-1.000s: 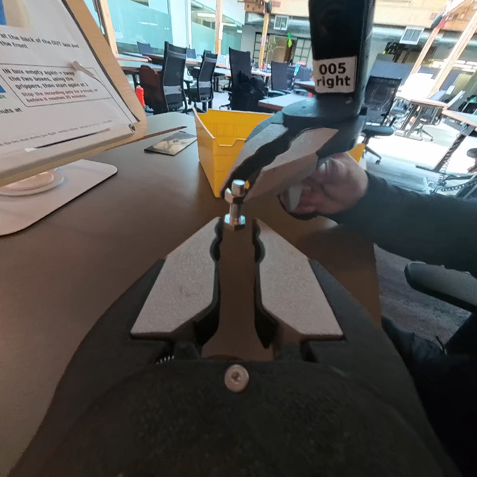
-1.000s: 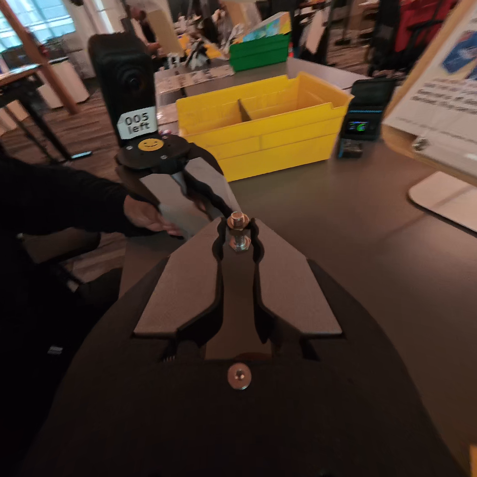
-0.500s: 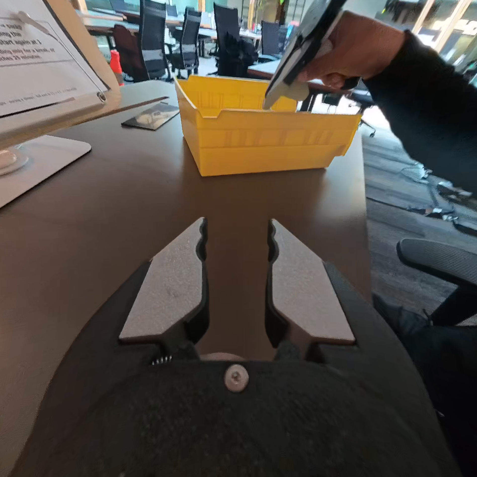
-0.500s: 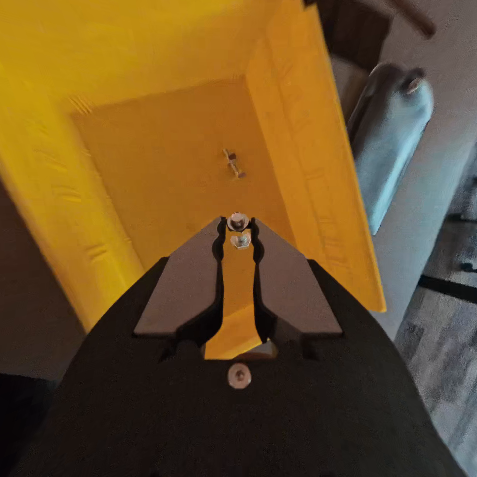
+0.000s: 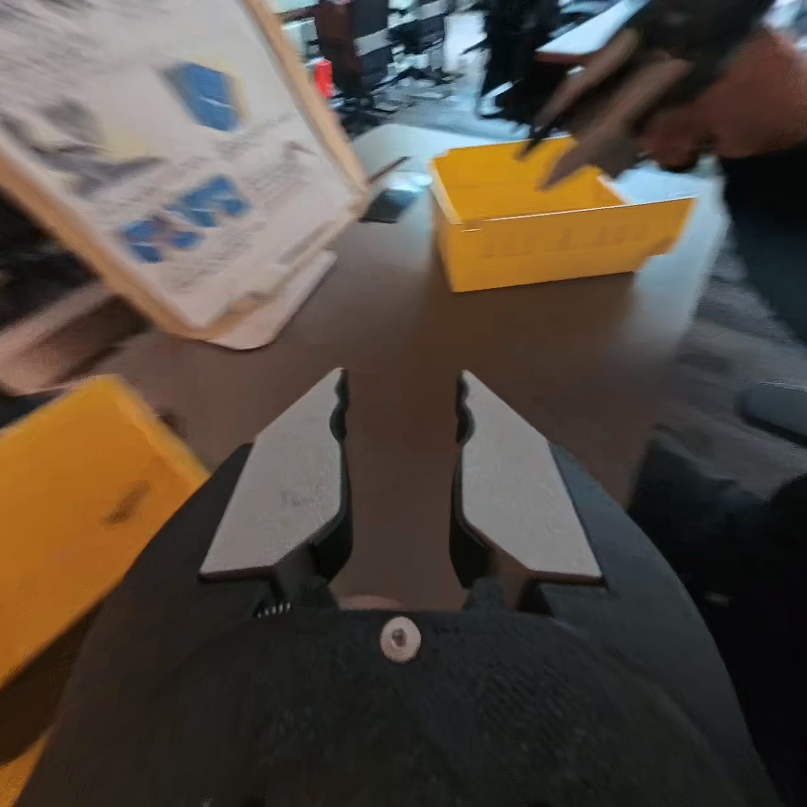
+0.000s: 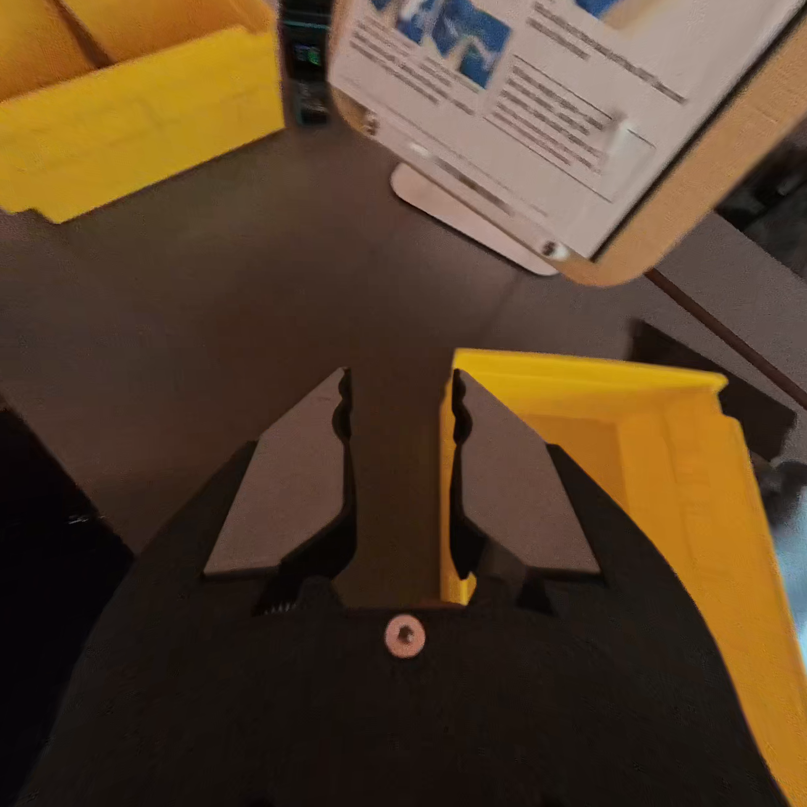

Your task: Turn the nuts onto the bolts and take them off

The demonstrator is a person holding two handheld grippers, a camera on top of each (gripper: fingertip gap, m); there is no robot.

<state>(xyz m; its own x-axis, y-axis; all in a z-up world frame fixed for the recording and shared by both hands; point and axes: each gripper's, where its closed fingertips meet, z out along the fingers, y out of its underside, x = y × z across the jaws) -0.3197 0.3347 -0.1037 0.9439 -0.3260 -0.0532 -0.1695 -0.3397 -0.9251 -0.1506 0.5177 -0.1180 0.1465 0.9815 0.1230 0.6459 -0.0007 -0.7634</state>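
Note:
No bolt or nut shows clearly in either view. My left gripper [image 5: 401, 384] is open and empty above the brown table [image 5: 393, 314]. My right gripper [image 6: 399, 380] is open and empty, its right finger over the near corner of a yellow bin [image 6: 646, 441]. In the left wrist view the right gripper [image 5: 546, 166], held by a hand, hovers over that same yellow bin [image 5: 546, 244] with its jaws apart. A second yellow bin [image 5: 65, 502] lies close at the left, with a blurred dark speck inside it.
An instruction board on a white stand [image 5: 174, 174] stands at the back left; it also shows in the right wrist view [image 6: 524, 87]. A small black device [image 6: 310, 65] sits between the board and the divided yellow bin [image 6: 131, 109]. Both views are motion-blurred. Tip to tip, the grippers are about 25 centimetres apart.
My right gripper carried the bolt with its nut over the yellow bin, opened and now holds nothing. My left gripper let go earlier and has swung left, bringing the second bin into view.

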